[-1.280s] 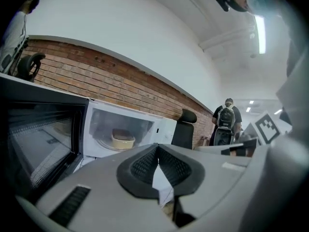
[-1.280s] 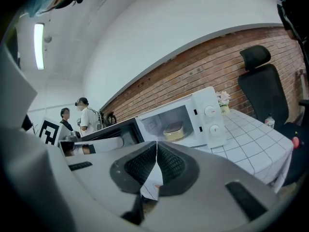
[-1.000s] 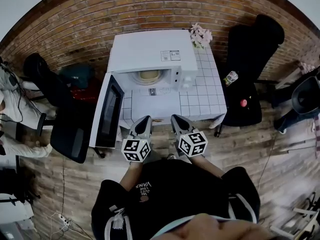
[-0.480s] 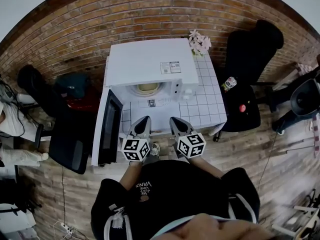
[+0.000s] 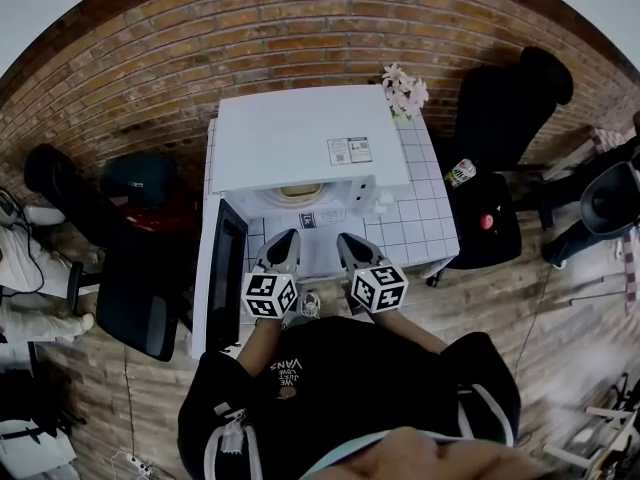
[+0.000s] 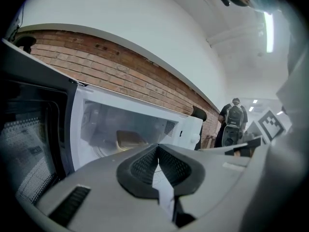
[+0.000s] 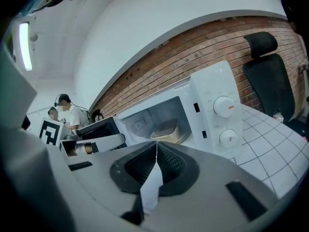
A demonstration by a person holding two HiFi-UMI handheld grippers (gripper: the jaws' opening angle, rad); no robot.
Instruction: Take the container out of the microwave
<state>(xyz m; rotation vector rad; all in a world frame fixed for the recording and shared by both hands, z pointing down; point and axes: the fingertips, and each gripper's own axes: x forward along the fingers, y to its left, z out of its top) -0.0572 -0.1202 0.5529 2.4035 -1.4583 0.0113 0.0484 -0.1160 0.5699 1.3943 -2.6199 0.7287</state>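
A white microwave (image 5: 305, 138) stands on a tiled table, its door (image 5: 222, 273) swung open to the left. Inside on the turntable sits a tan container (image 5: 299, 191), also seen as the container (image 7: 166, 131) in the right gripper view and the container (image 6: 130, 139) in the left gripper view. My left gripper (image 5: 285, 240) and right gripper (image 5: 347, 240) hover side by side just in front of the open cavity, both shut and empty. The left gripper (image 6: 157, 148) and right gripper (image 7: 156, 145) have pads pressed together, pointing at the cavity.
The microwave's two knobs (image 7: 224, 108) sit right of the cavity. Pink flowers (image 5: 404, 88) stand at the table's back right corner. Black chairs flank the table, one chair (image 5: 135, 288) by the door and another chair (image 5: 490, 198) holding a bottle (image 5: 459, 173). People stand in the background.
Both grippers have moved forward together towards the microwave opening, now over the table's front edge. Both stay shut. The microwave looks nearer in the head view.
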